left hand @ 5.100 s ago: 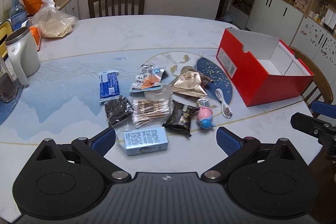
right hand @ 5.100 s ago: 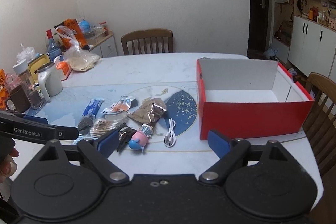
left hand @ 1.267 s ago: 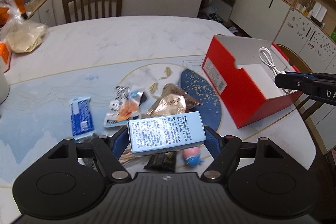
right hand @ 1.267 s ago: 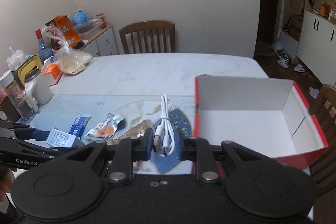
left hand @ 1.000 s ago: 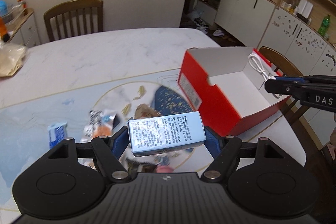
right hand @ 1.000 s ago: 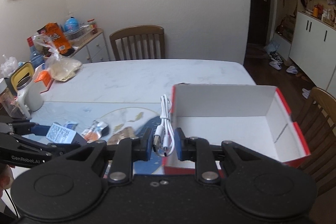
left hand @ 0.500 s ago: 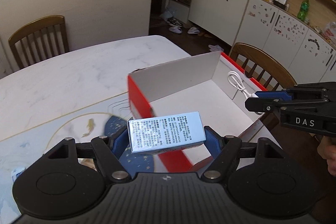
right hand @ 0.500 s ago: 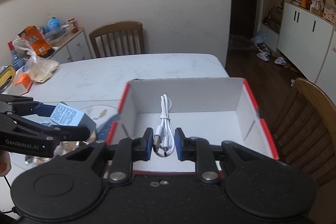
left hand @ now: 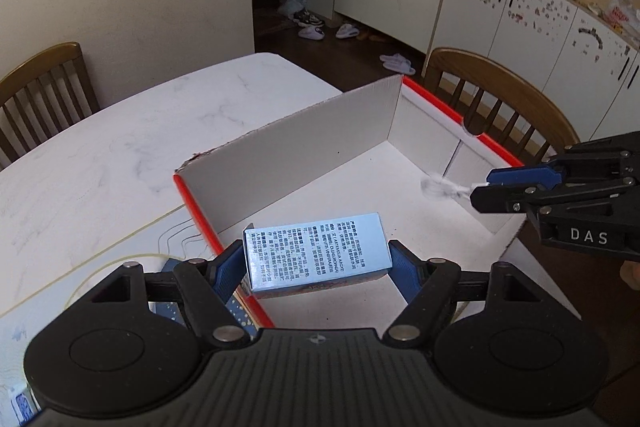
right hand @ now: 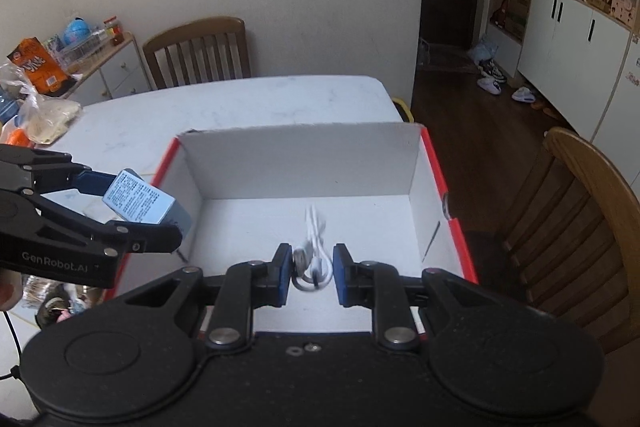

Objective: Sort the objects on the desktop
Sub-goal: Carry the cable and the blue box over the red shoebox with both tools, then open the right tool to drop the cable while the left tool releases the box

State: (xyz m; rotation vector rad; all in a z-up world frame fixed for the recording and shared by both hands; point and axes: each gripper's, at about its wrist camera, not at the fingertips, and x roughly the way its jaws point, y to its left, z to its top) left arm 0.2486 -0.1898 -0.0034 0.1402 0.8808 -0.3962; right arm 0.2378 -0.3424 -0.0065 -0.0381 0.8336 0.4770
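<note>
A red cardboard box [right hand: 434, 163] with a white inside stands open on the table, and both grippers hang over it. My left gripper [left hand: 316, 267] is shut on a light blue printed carton [left hand: 316, 251], held flat above the box's near left corner [left hand: 200, 215]. The right wrist view shows that left gripper [right hand: 140, 211] and carton [right hand: 140, 201] at the box's left wall. My right gripper [right hand: 311, 273] is shut on a coiled white cable [right hand: 312, 227], which droops forward, blurred, over the box floor. The left wrist view has this right gripper [left hand: 482, 186] and cable [left hand: 436, 187] above the box's right wall.
The box sits on a white marble table [right hand: 240, 103]. A wooden chair [right hand: 592, 211] stands close to its right side, another chair [right hand: 200, 47] at the far edge. Snack packets [right hand: 52, 299] lie left of the box. Bags [right hand: 40, 107] crowd the far left.
Both grippers have swung right from the pile to above the red box and tipped down into it. The cable, upright before, now flops forward and is blurred.
</note>
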